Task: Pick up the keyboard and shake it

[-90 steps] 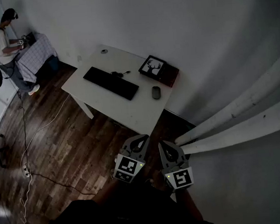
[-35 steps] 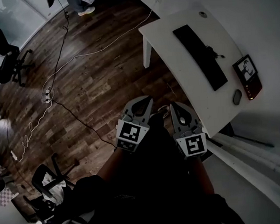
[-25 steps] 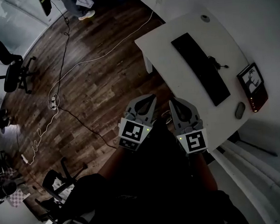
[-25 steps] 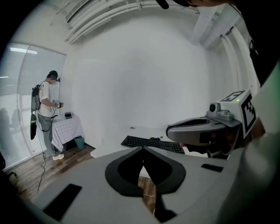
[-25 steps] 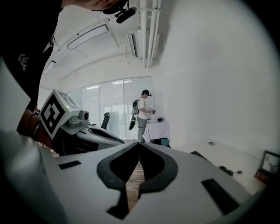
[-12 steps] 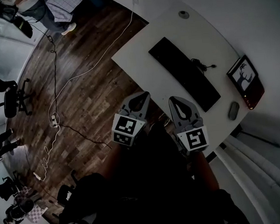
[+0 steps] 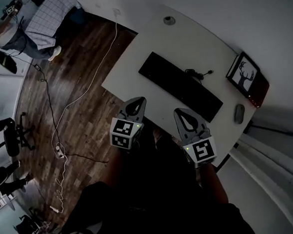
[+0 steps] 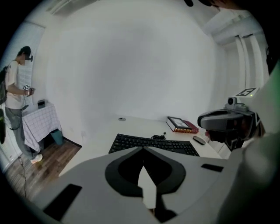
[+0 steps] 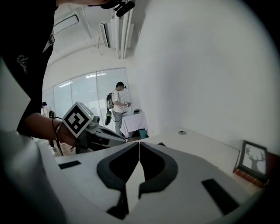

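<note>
Left gripper point(image 7: 137, 101): 2 jaws pressed together, nothing between. Right gripper point(image 7: 179, 111): same, jaws together and empty. The 2 are held side by side at the near edge of the white table point(image 7: 146, 44). Keyboard point(image 7: 179, 86) lies flat just ahead of both tips, untouched. Mouse point(image 7: 239, 113) sits to the right gripper's right.

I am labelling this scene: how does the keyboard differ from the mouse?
The keyboard is a long black slab; the mouse is a small grey oval. The keyboard lies mid-table with a cable beside it; the mouse sits near the framed picture, no cable visible. Both rest on the white table.
</note>
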A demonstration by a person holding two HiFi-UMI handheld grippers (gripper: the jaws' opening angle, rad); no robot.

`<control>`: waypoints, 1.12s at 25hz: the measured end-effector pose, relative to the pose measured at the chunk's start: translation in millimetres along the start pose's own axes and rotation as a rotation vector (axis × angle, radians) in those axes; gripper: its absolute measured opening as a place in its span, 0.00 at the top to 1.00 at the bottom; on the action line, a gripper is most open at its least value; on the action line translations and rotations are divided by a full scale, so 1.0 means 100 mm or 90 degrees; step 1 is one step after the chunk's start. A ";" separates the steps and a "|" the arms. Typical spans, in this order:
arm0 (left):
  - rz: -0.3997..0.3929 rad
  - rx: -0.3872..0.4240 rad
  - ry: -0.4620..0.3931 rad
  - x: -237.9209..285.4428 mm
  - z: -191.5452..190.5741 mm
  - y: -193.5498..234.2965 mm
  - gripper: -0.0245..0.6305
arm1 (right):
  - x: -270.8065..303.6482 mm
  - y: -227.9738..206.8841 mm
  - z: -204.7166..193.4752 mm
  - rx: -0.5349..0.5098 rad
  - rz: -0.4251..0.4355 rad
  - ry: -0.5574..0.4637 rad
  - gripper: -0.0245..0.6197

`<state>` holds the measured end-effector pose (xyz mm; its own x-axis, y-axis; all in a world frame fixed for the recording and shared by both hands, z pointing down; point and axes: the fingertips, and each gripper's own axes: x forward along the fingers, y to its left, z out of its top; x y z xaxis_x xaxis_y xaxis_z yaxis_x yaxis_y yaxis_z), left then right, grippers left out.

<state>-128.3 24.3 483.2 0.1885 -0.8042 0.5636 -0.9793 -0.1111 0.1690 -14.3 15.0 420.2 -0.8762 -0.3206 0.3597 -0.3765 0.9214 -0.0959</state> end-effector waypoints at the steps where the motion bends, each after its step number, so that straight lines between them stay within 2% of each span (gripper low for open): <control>1: -0.013 0.001 0.005 0.07 0.02 0.07 0.96 | 0.05 -0.02 0.00 -0.012 -0.005 0.008 0.93; 3: -0.039 0.007 0.019 0.19 0.06 0.23 0.96 | 0.16 -0.05 0.05 -0.006 -0.028 0.020 0.93; 8: -0.126 0.041 0.041 0.54 0.22 0.59 0.96 | 0.50 -0.09 0.15 0.061 -0.080 0.051 0.93; 13: -0.186 0.101 0.081 0.82 0.25 0.91 0.96 | 0.83 -0.12 0.14 0.076 -0.112 0.086 0.93; 15: -0.208 0.144 0.108 0.92 0.25 1.02 0.96 | 0.92 -0.13 0.15 0.084 -0.126 0.098 0.93; 18: -0.239 0.251 0.140 1.05 0.32 1.11 0.96 | 0.97 -0.18 0.09 0.118 -0.154 0.122 0.93; 20: -0.265 0.301 0.153 1.13 0.36 1.11 0.96 | 0.91 -0.22 -0.04 0.181 -0.185 0.131 0.93; 23: -0.294 0.315 0.169 1.29 0.34 1.06 0.96 | 0.67 -0.40 -0.32 0.308 -0.228 0.127 0.93; 25: -0.312 0.337 0.182 1.40 0.33 0.95 0.96 | 0.40 -0.61 -0.63 0.363 -0.274 0.133 0.93; 28: -0.342 0.423 0.190 1.51 0.32 0.65 0.96 | -0.05 -0.89 -1.11 0.446 -0.345 0.132 0.93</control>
<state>-166.0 -122.5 553.4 0.5532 -0.3715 0.7457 -0.5764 -0.8169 0.0207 56.7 -41.3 530.1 -0.4791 -0.5626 0.6738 -0.8775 0.2890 -0.3827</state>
